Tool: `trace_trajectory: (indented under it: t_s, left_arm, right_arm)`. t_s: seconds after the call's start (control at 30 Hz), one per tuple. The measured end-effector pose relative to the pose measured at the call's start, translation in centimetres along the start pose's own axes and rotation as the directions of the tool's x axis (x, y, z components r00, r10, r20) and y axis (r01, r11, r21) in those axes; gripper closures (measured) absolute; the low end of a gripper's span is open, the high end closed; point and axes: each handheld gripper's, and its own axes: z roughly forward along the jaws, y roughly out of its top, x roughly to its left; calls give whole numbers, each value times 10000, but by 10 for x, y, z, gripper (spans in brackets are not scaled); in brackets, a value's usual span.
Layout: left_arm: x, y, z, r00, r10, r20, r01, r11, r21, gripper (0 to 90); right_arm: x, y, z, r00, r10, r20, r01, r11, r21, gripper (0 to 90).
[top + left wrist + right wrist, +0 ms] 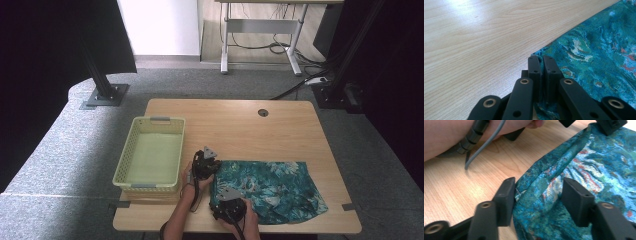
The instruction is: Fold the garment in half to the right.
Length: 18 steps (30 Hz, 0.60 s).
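The left gripper is clenched on a corner of the cloth: in its own view the two black jaws stand almost together with the teal fabric pinched in the slit between them. In the high view this gripper sits at the cloth's far left corner.

The right gripper has its jaws apart, straddling a raised fold at the cloth edge; fabric lies between them, touching the left jaw, but whether the far pad presses it cannot be told. In the high view it sits at the near left corner.

The cloth, teal with a pale floral print, lies mostly flat on the near right part of the table. Its long axis runs left to right along the near edge; the left end is bunched at the grippers, the right end rumpled.

A pale yellow basket stands just left of the grippers, apart from the cloth. The table is light wood with a cable hole near its far edge. Around it is grey carpet; beyond stands a white desk frame with cables.
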Motion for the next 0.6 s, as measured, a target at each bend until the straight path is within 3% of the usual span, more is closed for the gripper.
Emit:
trace_trajectory:
  t_s: [0.13, 0.27, 0.43, 0.6]
  left_arm:
    - [-3, 0, 0, 9996, 207, -194, -207, 9998, -7, 861]
    - [2, 0, 0, 9998, -168, 126, 168, 9999, 14, 861]
    - [2, 0, 0, 9991, -423, 82, 423, 9991, -11, 861]
    - [-2, 6, -5, 9987, -470, 218, 471, 9989, -25, 863]
  right_arm:
    - [-7, -2, -3, 10000, -48, 61, 48, 10000, -13, 675]
    - [-11, -2, -5, 9996, -234, 156, 233, 9997, 44, 783]
    - [-10, -3, -5, 9987, -419, 295, 419, 9991, 14, 822]
    - [-15, -4, -9, 10000, -28, 85, 29, 10000, -87, 836]
